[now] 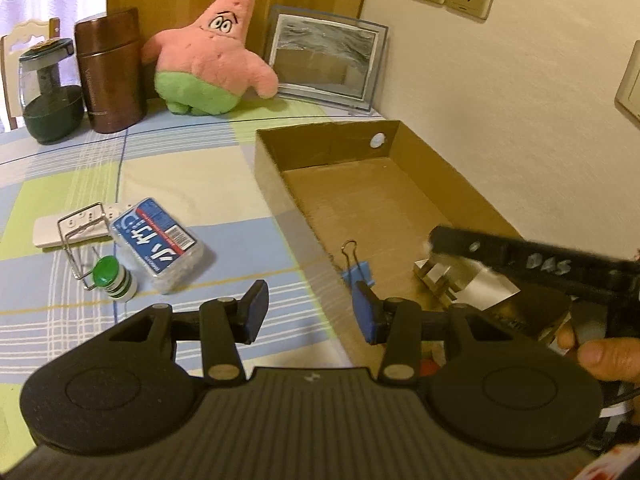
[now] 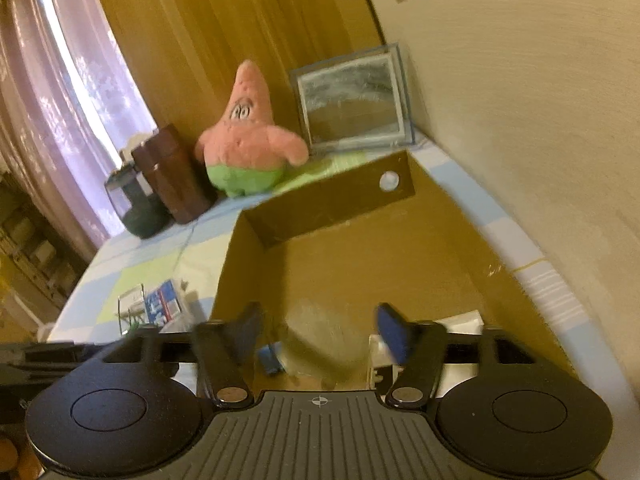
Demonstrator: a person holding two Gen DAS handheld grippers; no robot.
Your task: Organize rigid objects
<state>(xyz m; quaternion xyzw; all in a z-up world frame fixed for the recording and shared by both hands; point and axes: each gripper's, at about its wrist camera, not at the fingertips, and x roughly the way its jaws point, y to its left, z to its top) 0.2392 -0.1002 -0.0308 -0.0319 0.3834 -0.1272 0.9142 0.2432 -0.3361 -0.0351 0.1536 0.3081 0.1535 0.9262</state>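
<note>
On the checked cloth a green-capped bottle and tissue pack are lying beside the left gripper, its jaws gaping empty; a blue binder clip is sitting inside the cardboard box; the right gripper is hovering there, parted, holding nothing.

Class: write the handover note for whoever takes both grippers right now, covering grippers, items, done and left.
Left gripper: open, empty, over the cardboard box's near-left wall.
Right gripper: open, empty, above the box floor.
Done: blue binder clip and a metal block lie in the box.
Left: white remote, wire clip, tissue pack and green-capped bottle sit on the tablecloth left of the box.
</note>
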